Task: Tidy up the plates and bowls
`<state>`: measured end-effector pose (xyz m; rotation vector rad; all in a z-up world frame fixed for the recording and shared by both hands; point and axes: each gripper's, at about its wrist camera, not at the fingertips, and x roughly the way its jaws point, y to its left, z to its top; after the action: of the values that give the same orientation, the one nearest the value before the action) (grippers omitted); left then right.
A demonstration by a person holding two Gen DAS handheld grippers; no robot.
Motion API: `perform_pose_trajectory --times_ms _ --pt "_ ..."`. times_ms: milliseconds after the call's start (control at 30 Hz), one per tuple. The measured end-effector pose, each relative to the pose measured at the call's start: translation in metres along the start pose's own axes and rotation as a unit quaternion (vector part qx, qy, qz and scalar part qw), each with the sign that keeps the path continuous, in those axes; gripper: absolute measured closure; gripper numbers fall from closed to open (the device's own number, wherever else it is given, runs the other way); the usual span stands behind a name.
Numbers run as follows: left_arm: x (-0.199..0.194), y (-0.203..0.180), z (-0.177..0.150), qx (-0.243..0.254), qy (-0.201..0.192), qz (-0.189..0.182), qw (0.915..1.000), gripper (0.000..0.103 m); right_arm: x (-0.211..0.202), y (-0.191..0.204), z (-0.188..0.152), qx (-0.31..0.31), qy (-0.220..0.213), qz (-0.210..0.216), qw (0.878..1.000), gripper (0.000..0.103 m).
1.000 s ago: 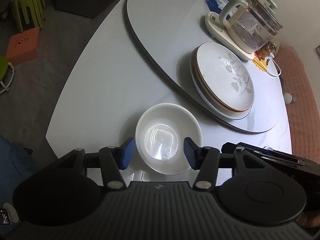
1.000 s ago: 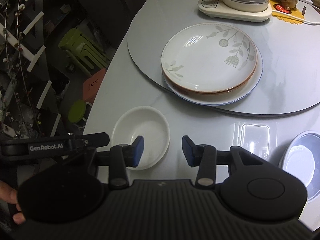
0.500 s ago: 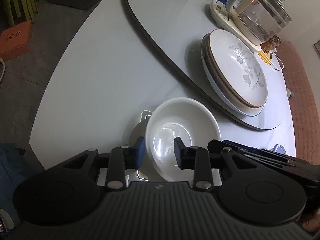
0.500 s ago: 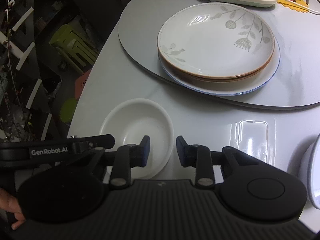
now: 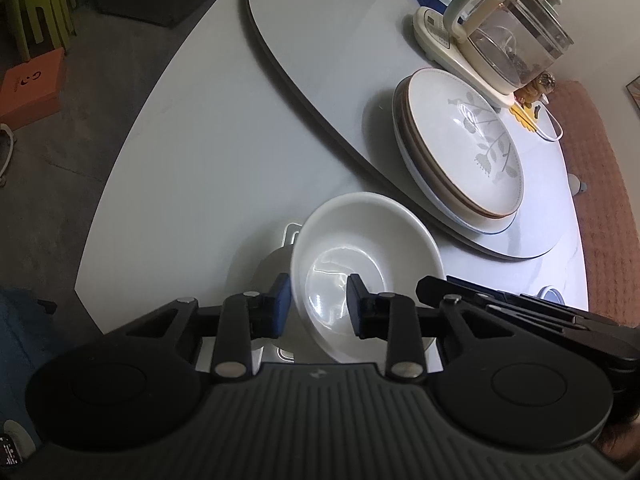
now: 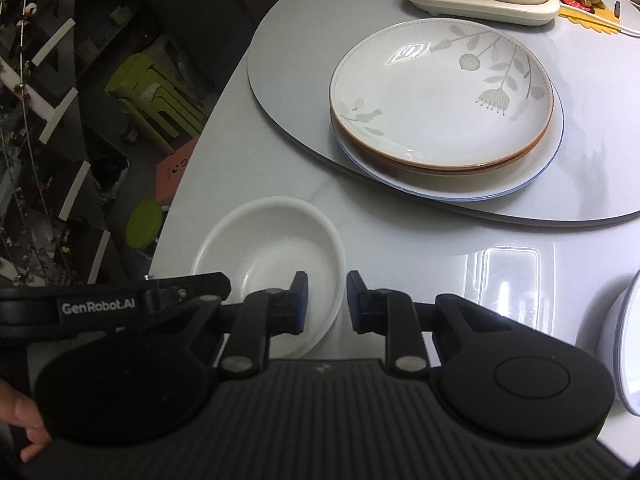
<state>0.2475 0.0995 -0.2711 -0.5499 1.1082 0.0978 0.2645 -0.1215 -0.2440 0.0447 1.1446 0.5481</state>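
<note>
1. The white bowl (image 5: pixel 366 256) sits at the near edge of the table (image 5: pixel 208 168), and in your left wrist view it is tilted, its left rim raised over its shadow.
2. Your left gripper (image 5: pixel 316 306) is clamped on that bowl's near rim: one blue pad lies outside the wall, the other inside the basin.
3. Your right gripper (image 6: pixel 325 300) straddles the bowl's right rim (image 6: pixel 338 264), left finger inside, right finger outside over bare tabletop. Its jaws are closing; you cannot tell from this view whether the pads already press the rim.
4. Farther away and to the right, a stack of plates (image 6: pixel 444 92) rests on the grey turntable (image 5: pixel 320 40): two brown-rimmed plates with a leaf and flower pattern on top of a wider blue-rimmed one.
5. Beyond the stack stands a glass kettle (image 5: pixel 516 40) on a cream base, touching no plate.
6. At the right edge of your right wrist view, part of another white dish (image 6: pixel 630 344) shows, well apart from the bowl.
7. Green stools (image 6: pixel 156 96) and an orange box (image 5: pixel 32 88) stand on the floor left of the table.
</note>
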Motion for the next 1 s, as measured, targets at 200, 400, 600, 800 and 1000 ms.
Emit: perform_pose_trajectory --times_ms 200,400,600,800,1000 --pt "-0.018 -0.010 0.005 0.005 0.004 -0.010 0.9999 0.068 -0.023 0.001 0.003 0.009 -0.009 -0.001 1.000 0.079" --pt "-0.045 -0.030 0.012 0.021 0.008 -0.020 0.9995 0.068 -0.057 -0.002 0.010 0.025 -0.031 -0.001 0.999 0.079" --pt "-0.063 -0.059 0.019 0.043 0.005 -0.028 0.9987 0.068 -0.086 -0.011 0.016 0.041 -0.049 -0.002 0.998 0.079" --pt "-0.070 -0.093 0.020 0.086 0.002 -0.031 0.9958 0.068 -0.108 -0.028 0.017 0.050 -0.069 -0.008 0.996 0.079" --pt "-0.063 -0.130 0.015 0.124 0.013 -0.033 0.9917 0.068 -0.128 -0.054 0.014 0.072 -0.084 -0.019 0.994 0.079"
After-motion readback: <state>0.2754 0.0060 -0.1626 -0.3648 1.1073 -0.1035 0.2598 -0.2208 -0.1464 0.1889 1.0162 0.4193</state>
